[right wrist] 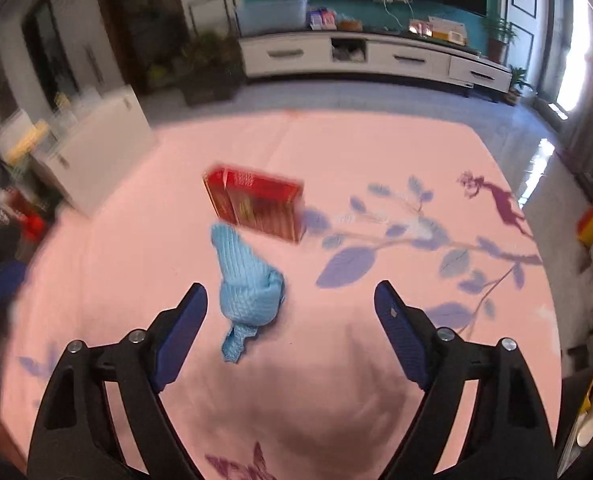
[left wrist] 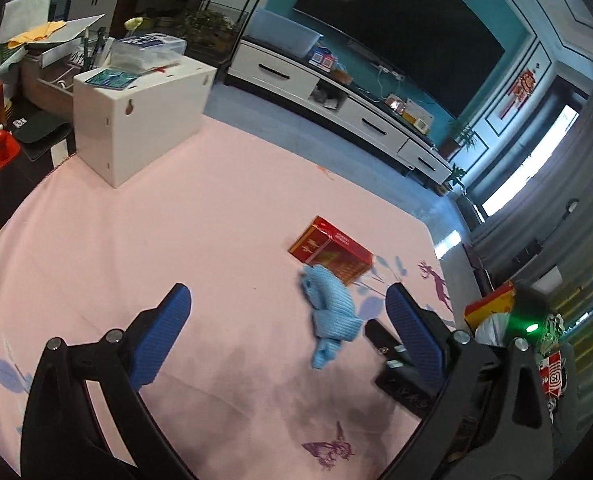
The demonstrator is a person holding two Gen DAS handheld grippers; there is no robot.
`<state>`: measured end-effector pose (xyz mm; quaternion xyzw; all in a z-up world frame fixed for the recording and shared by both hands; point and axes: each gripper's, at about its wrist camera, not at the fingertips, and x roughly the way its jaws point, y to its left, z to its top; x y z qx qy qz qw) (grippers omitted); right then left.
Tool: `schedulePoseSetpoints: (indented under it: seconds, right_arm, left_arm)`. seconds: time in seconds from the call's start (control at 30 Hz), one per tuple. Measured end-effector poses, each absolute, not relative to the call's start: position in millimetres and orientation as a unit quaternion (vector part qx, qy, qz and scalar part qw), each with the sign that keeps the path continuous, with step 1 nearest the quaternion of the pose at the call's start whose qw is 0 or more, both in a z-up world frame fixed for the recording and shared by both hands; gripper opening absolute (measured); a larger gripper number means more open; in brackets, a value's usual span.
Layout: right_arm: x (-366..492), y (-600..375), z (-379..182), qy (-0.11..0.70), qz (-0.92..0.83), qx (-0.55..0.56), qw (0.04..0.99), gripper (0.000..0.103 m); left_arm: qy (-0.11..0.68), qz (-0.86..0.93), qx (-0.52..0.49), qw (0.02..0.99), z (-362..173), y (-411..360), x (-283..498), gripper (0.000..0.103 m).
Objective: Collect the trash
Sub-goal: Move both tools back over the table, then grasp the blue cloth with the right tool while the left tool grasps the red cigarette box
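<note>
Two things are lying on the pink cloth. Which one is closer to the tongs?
The blue knitted cloth, soft and crumpled, lies closest, just ahead of the right tongs. The red box sits farther back.

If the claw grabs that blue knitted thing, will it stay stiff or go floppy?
Probably floppy: the blue knitted cloth lies crumpled, with a loose tail. It looks light and would likely sag. Its ribbed knit seems grippy, not slippery.

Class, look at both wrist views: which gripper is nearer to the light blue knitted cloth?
Right. The right gripper hangs just before the light blue knitted cloth, almost between its open fingers. The left gripper is beside the cloth, slightly farther.
</note>
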<state>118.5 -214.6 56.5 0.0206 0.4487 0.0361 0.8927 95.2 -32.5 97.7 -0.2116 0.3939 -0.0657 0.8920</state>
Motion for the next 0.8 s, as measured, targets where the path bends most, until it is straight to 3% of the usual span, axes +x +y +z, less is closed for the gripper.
schedulePoseSetpoints:
  seconds: [0.13, 0.3, 0.37, 0.63, 0.8]
  right_arm:
    - [122.1, -193.2, 32.9, 0.45, 0.038, 0.002, 0.892, 0.08]
    - [123.6, -195.3, 10.1, 0.465, 0.026, 0.025, 0.885, 0.055]
    - [122.6, -203.7, 9.6, 0.466, 0.038, 0.061, 0.882, 0.038]
    - [114.2, -256.8, 20.2, 0.428, 0.015, 0.171, 0.887, 0.022]
    - [100.5, -319.6, 29.9, 0.349, -0.071, 0.245, 0.902, 0.01]
  left_arm:
    - [0.399, -0.053, -0.207, 0.892, 87.1, -22.7, 105.7, 0.098]
    - [0.412, -0.054, -0.208, 0.885, 75.0, -31.7, 114.1, 0.098]
    - [0.415, -0.057, -0.214, 0.882, 69.9, -37.5, 116.7, 0.098]
    - [0.425, -0.07, -0.219, 0.875, 60.7, -71.5, 131.9, 0.098]
    - [0.423, -0.055, -0.251, 0.869, 57.6, -84.5, 145.3, 0.097]
